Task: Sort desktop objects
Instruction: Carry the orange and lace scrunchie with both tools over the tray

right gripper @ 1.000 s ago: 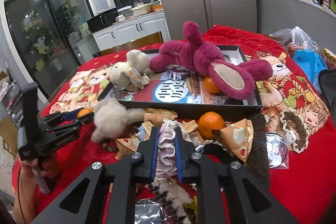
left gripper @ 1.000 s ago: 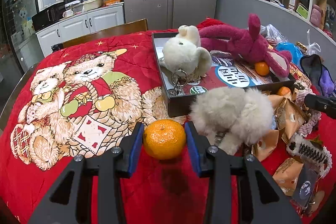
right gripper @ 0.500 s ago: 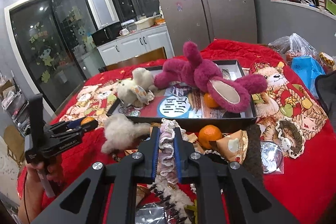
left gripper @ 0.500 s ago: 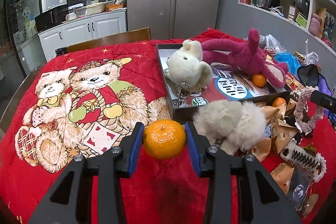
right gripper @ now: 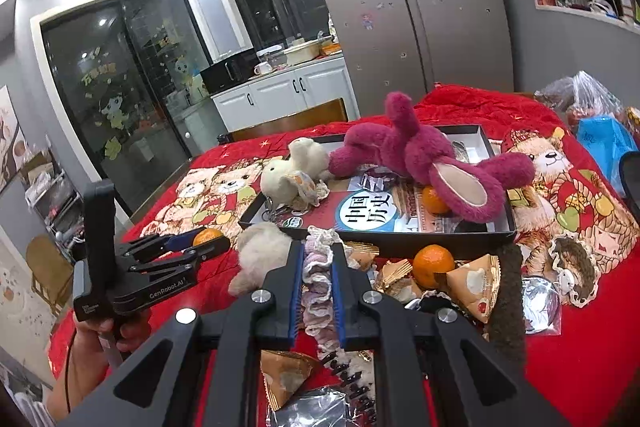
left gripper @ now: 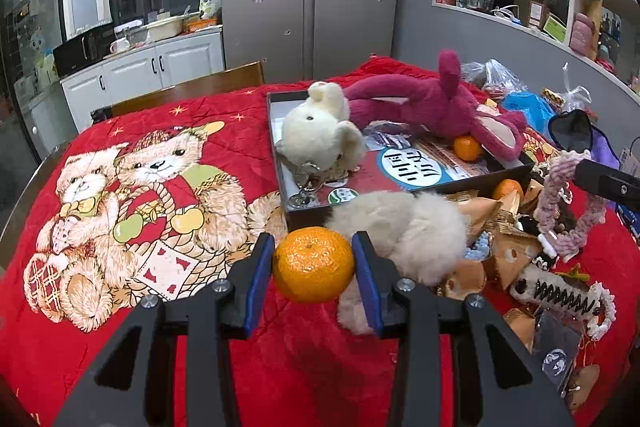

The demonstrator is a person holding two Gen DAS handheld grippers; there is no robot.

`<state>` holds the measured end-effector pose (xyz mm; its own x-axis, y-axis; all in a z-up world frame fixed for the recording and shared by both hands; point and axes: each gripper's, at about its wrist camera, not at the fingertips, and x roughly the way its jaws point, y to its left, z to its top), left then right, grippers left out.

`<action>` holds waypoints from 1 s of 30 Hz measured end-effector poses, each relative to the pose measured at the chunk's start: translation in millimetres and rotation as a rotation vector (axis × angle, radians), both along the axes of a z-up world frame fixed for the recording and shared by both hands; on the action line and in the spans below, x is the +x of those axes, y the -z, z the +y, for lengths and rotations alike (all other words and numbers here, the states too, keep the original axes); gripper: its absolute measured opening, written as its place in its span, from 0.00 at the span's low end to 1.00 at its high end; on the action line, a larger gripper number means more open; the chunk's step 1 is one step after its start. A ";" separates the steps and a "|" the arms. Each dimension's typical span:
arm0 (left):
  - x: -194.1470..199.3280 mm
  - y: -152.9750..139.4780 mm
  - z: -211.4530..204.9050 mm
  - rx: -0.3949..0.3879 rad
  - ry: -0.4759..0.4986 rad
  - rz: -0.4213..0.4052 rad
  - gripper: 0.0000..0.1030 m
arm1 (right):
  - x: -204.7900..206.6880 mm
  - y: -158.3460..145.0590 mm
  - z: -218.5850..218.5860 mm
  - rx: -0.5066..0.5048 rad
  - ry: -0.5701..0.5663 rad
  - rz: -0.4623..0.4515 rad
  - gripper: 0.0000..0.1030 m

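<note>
Kitchen behind, grey fridge doors and white cabinets, and up front a table under a red bear-print blanket [left gripper: 120, 195]. Over on the left the blanket lies bare right out to the table's edge, plenty of open room there. Moving in, the left gripper [left gripper: 314, 267] has its blue pads pressed on either side of a mandarin [left gripper: 314, 269], carried above the cloth. Just past it a fluffy cream pom-pom toy [left gripper: 404, 227] lies against the near wall of the dark shallow box [left gripper: 500, 179], right in the way. Inside the box: a white plush rabbit [left gripper: 320, 135] at the left end, a magenta plush bunny [left gripper: 436, 103] sprawled across the far side, a second mandarin [left gripper: 466, 148] tucked under it. On the right it gets crowded: a third mandarin [right gripper: 430, 263] sits just outside the box wall among triangular snack packets [right gripper: 476, 283], a black hair claw [left gripper: 560, 297] and foil wrappers. Above that heap, the right gripper [right gripper: 318, 279] is clamped tight on a frilly pink scrunchie [right gripper: 318, 279], which dangles free of the pile. Bags crowd the far right edge.
</note>
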<state>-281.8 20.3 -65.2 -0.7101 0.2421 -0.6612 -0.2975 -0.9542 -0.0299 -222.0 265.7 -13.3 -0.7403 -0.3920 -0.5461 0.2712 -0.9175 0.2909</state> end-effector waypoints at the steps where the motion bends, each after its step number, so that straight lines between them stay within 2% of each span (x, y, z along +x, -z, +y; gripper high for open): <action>1: 0.6 -0.3 0.8 0.001 0.002 0.001 0.40 | 0.5 0.0 -1.3 0.005 -0.001 0.001 0.13; 20: 21.6 -25.4 19.7 0.005 -0.028 0.079 0.40 | 8.0 -6.3 -12.7 0.017 0.002 0.038 0.13; 24: 23.3 -39.4 16.4 0.064 -0.049 0.053 0.40 | 19.0 -18.7 -21.9 0.051 0.018 0.080 0.13; 30: 28.1 -67.8 14.7 0.039 -0.079 0.091 0.40 | 21.1 -36.6 -32.8 0.053 0.020 0.120 0.13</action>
<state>-253.7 35.1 2.6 -0.7848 0.2070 -0.5841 -0.2244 -0.9735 -0.0435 -200.9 232.9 23.3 -0.8090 -0.3492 -0.4729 0.2825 -0.9364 0.2080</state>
